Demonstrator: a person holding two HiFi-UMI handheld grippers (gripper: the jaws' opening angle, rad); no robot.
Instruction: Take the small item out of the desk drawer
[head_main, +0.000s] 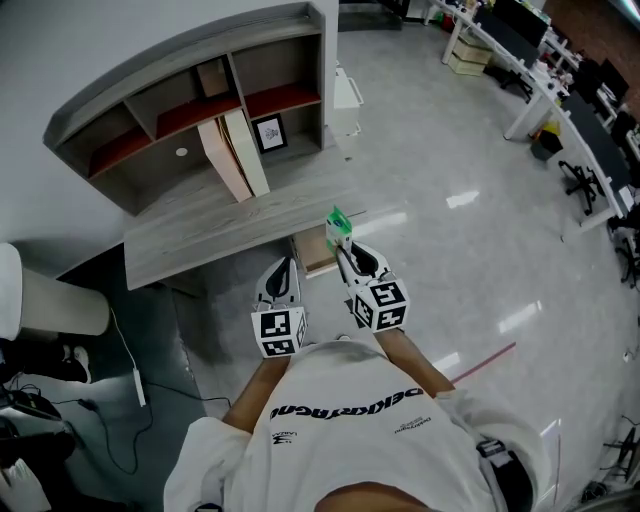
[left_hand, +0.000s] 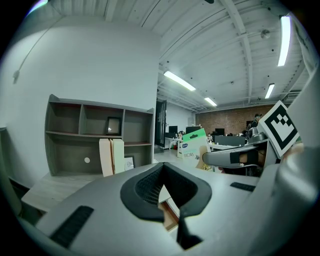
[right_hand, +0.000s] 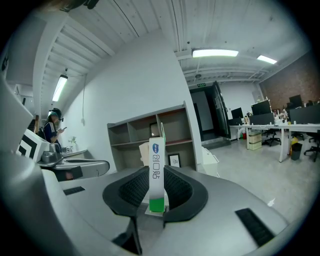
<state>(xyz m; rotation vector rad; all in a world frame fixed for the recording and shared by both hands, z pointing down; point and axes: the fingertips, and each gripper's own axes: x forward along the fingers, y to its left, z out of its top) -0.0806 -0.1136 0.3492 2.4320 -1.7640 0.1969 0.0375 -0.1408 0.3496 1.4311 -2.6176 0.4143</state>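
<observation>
The small item (right_hand: 156, 150) is a slim white carton with a green end and a green hang tab. Its narrow side carries a blue oval logo above a column of grey characters that I cannot read. The print on the person's white shirt (head_main: 350, 420) is also too small to read.

The right hand-held gripper (right_hand: 156, 175) is clamped on the carton's lower part, so the carton stands upright between its jaws. It is held in the air above the open drawer (head_main: 316, 252), clear of it. The left hand-held gripper (left_hand: 162, 167) is just beside the right one, with its jaws together and nothing between them.

The drawer juts from under the grey wooden bench (head_main: 220, 225). A shelf unit (head_main: 190, 100) stands on the bench and holds upright pale folders (head_main: 235, 155) and a small picture frame (head_main: 269, 132). Office desks (head_main: 520, 50) line the far side of the room, and nothing stands between the hand-held grippers and the drawer.
</observation>
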